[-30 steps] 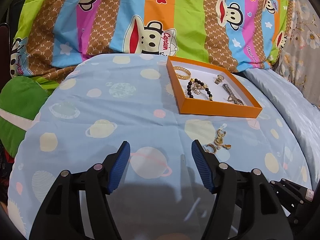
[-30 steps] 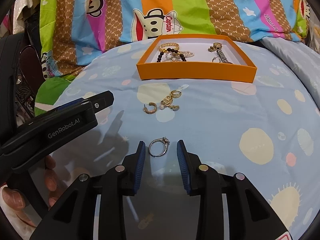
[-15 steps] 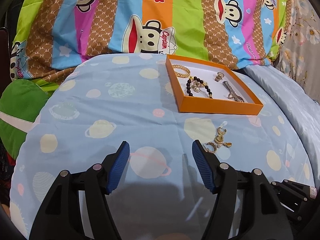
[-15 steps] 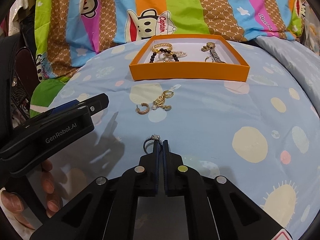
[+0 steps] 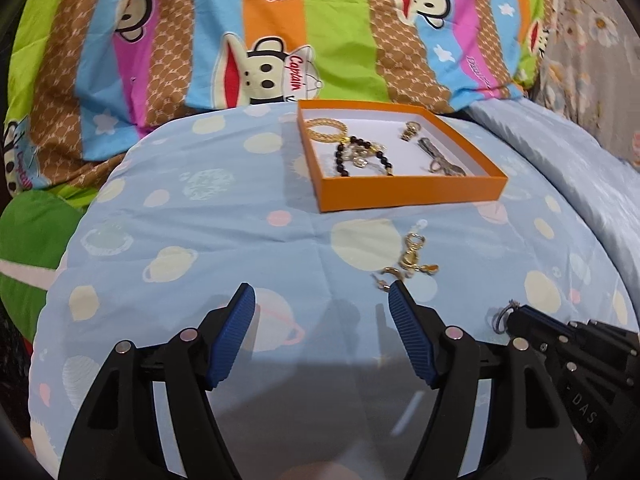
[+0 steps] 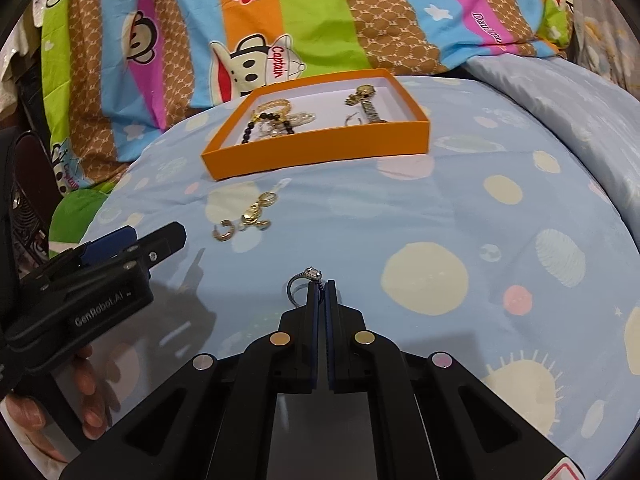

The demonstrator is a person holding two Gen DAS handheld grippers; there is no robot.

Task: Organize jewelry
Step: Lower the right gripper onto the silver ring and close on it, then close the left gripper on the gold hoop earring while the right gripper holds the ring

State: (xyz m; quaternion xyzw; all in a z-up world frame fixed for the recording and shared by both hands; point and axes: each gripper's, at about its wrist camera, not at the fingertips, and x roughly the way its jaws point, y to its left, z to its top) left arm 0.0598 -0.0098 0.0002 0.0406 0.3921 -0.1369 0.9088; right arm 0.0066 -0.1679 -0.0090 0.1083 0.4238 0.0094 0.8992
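Note:
My right gripper [image 6: 320, 286] is shut on a silver ring with a stone [image 6: 306, 280] and holds it just above the blue bedspread; the ring also shows in the left wrist view [image 5: 503, 316]. An orange tray [image 6: 320, 148] ahead holds a gold bracelet, a black bead bracelet and a watch; it also shows in the left wrist view [image 5: 412, 192]. Gold earrings [image 6: 248, 218] lie loose on the bedspread between the tray and my grippers, and show in the left wrist view [image 5: 412, 258]. My left gripper [image 5: 322, 312] is open and empty, low over the bedspread.
A colourful striped monkey-print blanket [image 6: 320, 20] rises behind the tray. A green cushion [image 5: 32, 236] lies at the left. The left gripper body [image 6: 88, 292] sits to the left of my right gripper.
My right gripper closed on the ring and has lifted and tilted it. The tray now looks rotated in the right wrist view. The left gripper shifted forward slightly, still open.

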